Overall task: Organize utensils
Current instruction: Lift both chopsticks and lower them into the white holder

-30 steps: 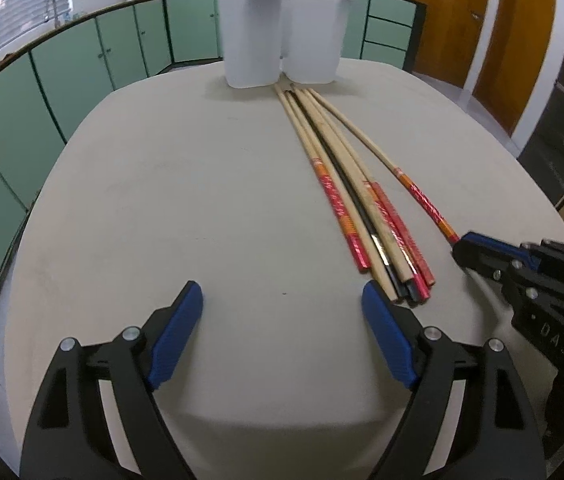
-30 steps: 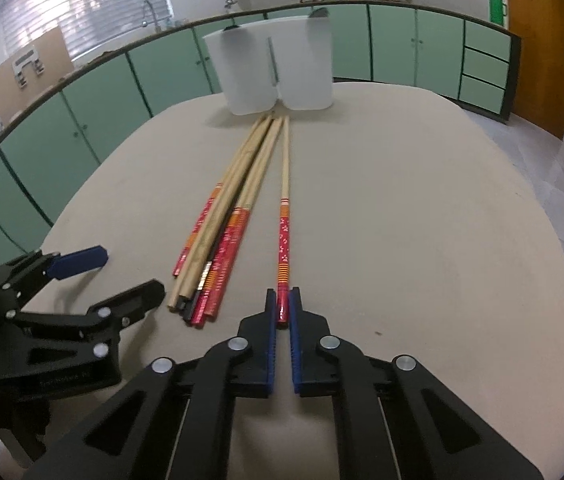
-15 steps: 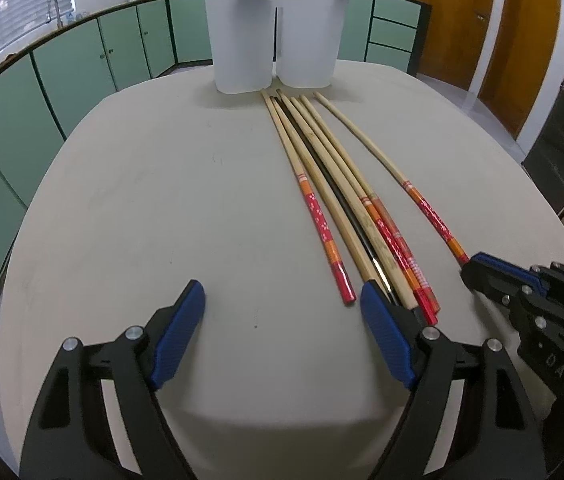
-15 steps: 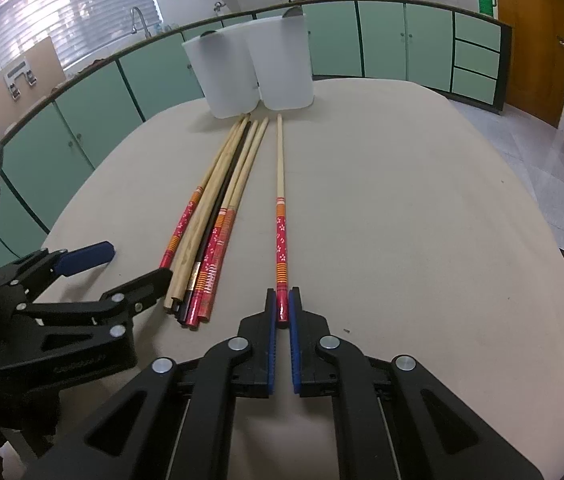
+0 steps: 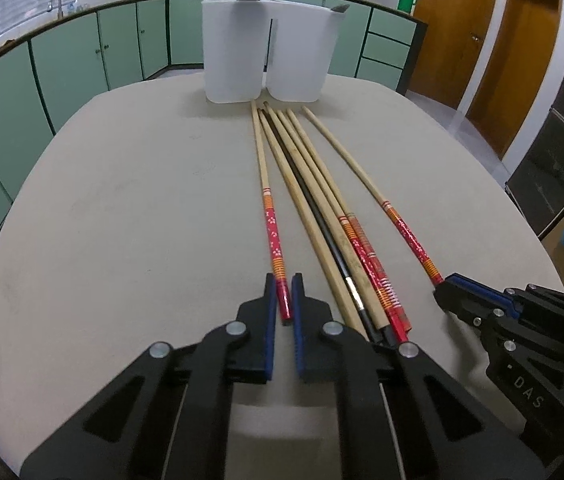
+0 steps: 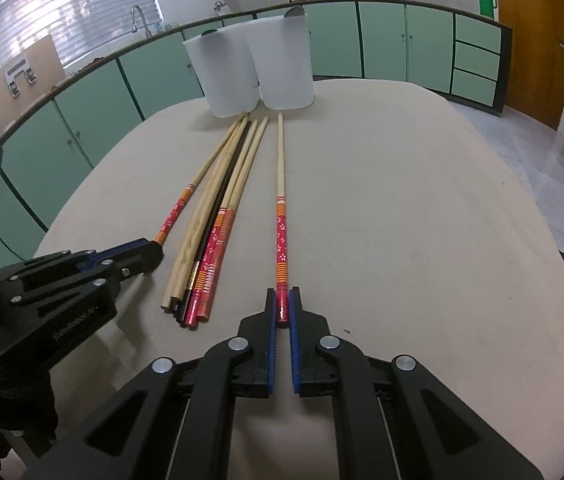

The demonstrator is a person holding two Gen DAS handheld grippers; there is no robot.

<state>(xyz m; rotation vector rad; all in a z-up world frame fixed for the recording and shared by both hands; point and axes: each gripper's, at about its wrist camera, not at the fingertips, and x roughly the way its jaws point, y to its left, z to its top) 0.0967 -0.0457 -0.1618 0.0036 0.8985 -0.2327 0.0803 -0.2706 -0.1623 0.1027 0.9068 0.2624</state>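
Several long chopsticks lie on the beige table [image 5: 121, 220], tips toward two white containers [image 5: 233, 52] at the far end. My left gripper [image 5: 283, 300] is shut on the red end of the leftmost chopstick [image 5: 269, 224]. My right gripper [image 6: 282, 308] is shut on the red end of a separate chopstick [image 6: 280, 200] lying to the right of the bundle [image 6: 217, 224]. The bundle [image 5: 322, 208] holds wooden, black and red-ended sticks. The right gripper also shows in the left wrist view [image 5: 446, 286], the left gripper in the right wrist view [image 6: 149, 248].
The two white containers [image 6: 257, 68] stand side by side at the table's far edge, with utensil tops showing above their rims. Green cabinets [image 5: 61, 68] surround the table. Wooden doors [image 5: 482, 32] are at the right.
My left gripper has moved right and closed on the leftmost chopstick's red end, which has drawn apart from the bundle. The right gripper stays shut on its chopstick, now further from the bundle.
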